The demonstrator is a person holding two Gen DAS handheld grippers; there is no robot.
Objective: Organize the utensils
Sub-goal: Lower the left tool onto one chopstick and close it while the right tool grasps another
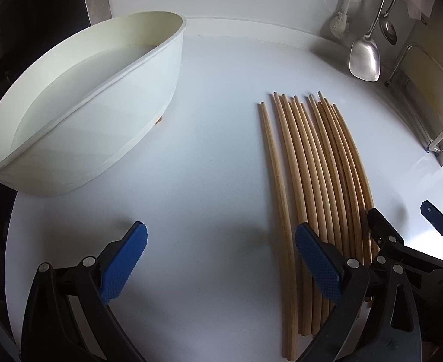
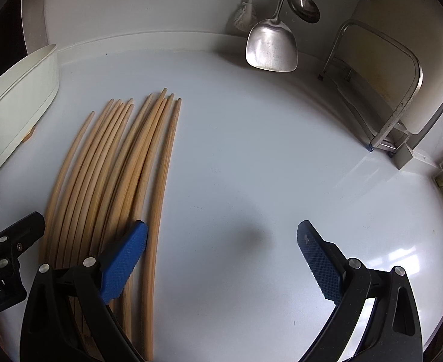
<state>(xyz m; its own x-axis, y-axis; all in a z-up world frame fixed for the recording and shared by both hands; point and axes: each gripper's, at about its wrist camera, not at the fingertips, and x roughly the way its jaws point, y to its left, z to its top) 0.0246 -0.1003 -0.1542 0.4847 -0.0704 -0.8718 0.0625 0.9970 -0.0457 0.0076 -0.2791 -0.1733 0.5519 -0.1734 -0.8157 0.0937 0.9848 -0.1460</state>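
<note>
The near ends of the chopsticks (image 1: 312, 166) are hidden under the gripper bodies, and where they overlap the count is uncertain: about twelve, lying side by side on the white counter (image 1: 209, 157), tips pointing far. One white tub (image 1: 79, 114) sits at far left, its left end cut off by the lens edge. On the far right wall hang one spatula (image 2: 271, 45), one ladle (image 2: 304, 6) and one brush (image 2: 245, 15), handles cropped. The left gripper (image 1: 221, 262) is spread, empty, its right finger over the sticks. The right gripper (image 2: 221, 262) is spread, empty, its left finger over the bundle's right side.
</note>
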